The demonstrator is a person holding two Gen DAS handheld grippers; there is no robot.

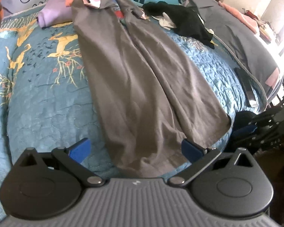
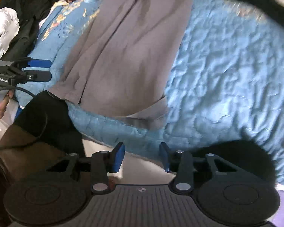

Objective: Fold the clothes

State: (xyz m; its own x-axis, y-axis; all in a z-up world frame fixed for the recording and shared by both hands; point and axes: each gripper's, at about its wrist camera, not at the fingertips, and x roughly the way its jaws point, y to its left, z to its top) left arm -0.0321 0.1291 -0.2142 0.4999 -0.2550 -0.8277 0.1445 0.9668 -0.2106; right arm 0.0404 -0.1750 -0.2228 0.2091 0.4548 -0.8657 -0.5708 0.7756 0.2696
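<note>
While the long grey cotton garment (image 1: pixel 142 79) lies spread lengthwise down the blue quilted bedspread (image 1: pixel 47 113), no fold looks made yet: it appears to be laid flat, hem near, top end far, with a centre crease running along it. By my read the folding itself is all left, plus the other pieces waiting: a black crumpled garment (image 1: pixel 183 20) far right, and a folded lilac cloth (image 1: pixel 53 13) far left, maybe already done.

Left tongs (image 1: pixel 136 149) stand wide, pads straddling the near hem, nothing pinched. Right tongs (image 2: pixel 141 157) sit partly apart, empty, hovering off the near bed edge with pale floor below them. In the right wrist view the left tongs (image 2: pixel 40 70) show side-on at the left hem corner.

Edges: near hem ends close to the bed edge; its right corner (image 2: pixel 151 107) is turned over. Open room: a broad bare stretch of bedspread right of the garment, a narrower strip left. A dark flat bar (image 1: pixel 246 87) lies near the right bed edge, and a person's dark-trousered leg (image 2: pixel 47 117) crowds the near-left corner.
</note>
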